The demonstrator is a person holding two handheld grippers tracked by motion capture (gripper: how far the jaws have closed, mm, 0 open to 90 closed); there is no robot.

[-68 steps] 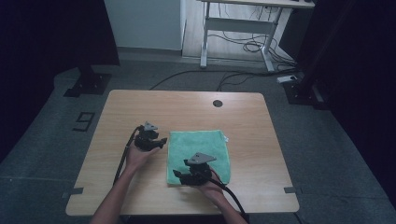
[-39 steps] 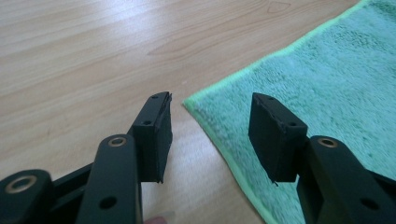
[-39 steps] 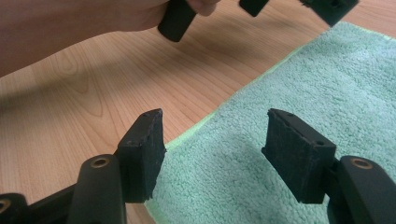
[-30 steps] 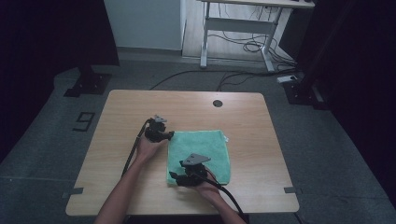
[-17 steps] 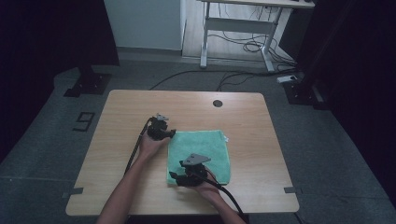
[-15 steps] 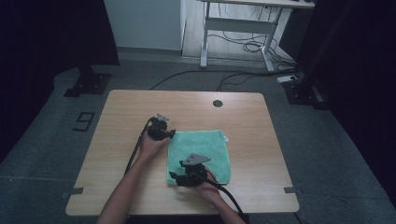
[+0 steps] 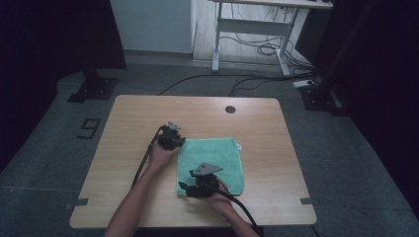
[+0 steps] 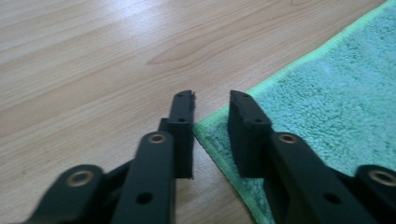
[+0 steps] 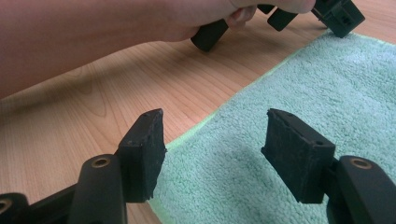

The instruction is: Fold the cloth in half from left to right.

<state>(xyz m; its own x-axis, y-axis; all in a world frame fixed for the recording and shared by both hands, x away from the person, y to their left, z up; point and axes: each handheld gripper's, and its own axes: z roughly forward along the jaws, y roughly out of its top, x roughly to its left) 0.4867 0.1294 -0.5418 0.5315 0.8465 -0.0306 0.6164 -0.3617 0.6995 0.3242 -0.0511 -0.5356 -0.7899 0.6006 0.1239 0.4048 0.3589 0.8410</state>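
A green towel (image 7: pixel 220 153) lies flat on the wooden table (image 7: pixel 138 113). My left gripper (image 7: pixel 177 144) is at the towel's far-left corner. Its jaws have just been closing and stand a narrow gap apart in the left gripper view, astride the corner of the towel (image 8: pixel 336 102), and the pads do not press it. My right gripper (image 7: pixel 190 183) is at the near-left corner. It stands wide open (image 9: pixel 215 149) over the towel's (image 9: pixel 280 84) left edge. The left hand (image 9: pixel 116 23) and the left gripper (image 9: pixel 336 14) appear at the top of the right gripper view.
A round dark hole (image 7: pixel 230 109) sits near the table's far edge. On the floor beyond stand a white desk frame (image 7: pixel 252 29) with loose cables and a black stand base (image 7: pixel 91 89). Bare wood lies left and right of the towel.
The left hand has moved from the towel's left edge to its far-left corner. The right gripper has shifted slightly left at the near-left corner.
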